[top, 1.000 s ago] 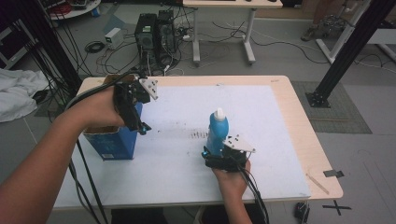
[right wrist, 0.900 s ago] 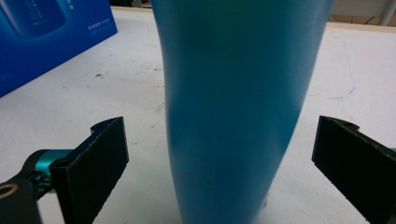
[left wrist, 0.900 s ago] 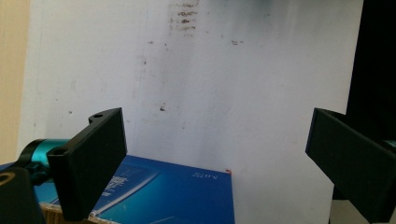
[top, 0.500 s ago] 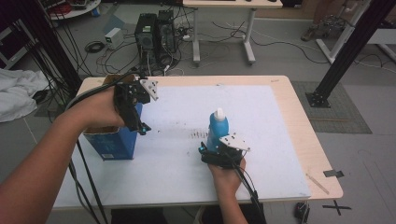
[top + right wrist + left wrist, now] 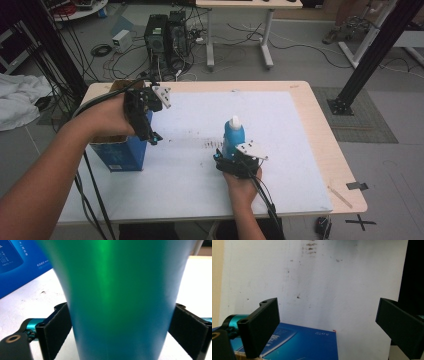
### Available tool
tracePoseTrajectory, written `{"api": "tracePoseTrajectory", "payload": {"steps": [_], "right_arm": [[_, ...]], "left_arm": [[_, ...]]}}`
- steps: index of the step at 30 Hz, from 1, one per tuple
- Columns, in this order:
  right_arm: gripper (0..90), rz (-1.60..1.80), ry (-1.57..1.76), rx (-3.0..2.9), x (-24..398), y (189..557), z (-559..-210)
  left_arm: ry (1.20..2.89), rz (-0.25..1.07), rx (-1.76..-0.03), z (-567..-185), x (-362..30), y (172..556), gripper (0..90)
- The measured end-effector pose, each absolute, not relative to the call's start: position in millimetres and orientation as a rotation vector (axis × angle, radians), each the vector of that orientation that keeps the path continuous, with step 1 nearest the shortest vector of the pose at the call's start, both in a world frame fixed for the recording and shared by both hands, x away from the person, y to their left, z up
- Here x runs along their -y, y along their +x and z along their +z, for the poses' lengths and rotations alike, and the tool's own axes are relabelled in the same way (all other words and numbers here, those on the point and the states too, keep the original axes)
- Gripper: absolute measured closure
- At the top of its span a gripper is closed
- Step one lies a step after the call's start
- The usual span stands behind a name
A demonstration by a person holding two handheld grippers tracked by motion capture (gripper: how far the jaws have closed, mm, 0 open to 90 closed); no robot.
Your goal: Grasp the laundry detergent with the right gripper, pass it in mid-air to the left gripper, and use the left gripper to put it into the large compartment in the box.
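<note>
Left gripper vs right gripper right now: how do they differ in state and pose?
The left gripper has its jaws wide apart with nothing between them; the right gripper has been closing, its pads now against the blue bottle. The left gripper hangs above the blue box at the table's left; the right gripper sits low at the bottle's base, mid-table. Both have black jaws and teal fittings.

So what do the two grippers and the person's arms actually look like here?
Both are black handheld units. The left gripper and the right gripper each carry a light grey three-cornered plate on top and trail black cables toward the person. The gripper views show flat, rectangular black jaws on teal metal fittings. Both forearms are bare; no sleeves or gloves are visible.
</note>
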State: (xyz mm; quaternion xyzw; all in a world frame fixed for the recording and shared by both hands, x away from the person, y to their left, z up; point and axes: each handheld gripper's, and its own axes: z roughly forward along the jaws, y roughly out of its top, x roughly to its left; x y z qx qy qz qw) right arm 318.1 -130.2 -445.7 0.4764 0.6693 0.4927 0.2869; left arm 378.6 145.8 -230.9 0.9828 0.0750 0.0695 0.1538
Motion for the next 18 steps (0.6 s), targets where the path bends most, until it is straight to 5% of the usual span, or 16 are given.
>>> {"api": "tracePoseTrajectory", "payload": {"steps": [18], "right_arm": [[20.9, 1.281, 1.276, -1.759, 127.3, 317.6, -444.8]], "left_arm": [[2.819, 0.202, -0.215, -230.6, -146.5, 379.1, 5.3]]}}
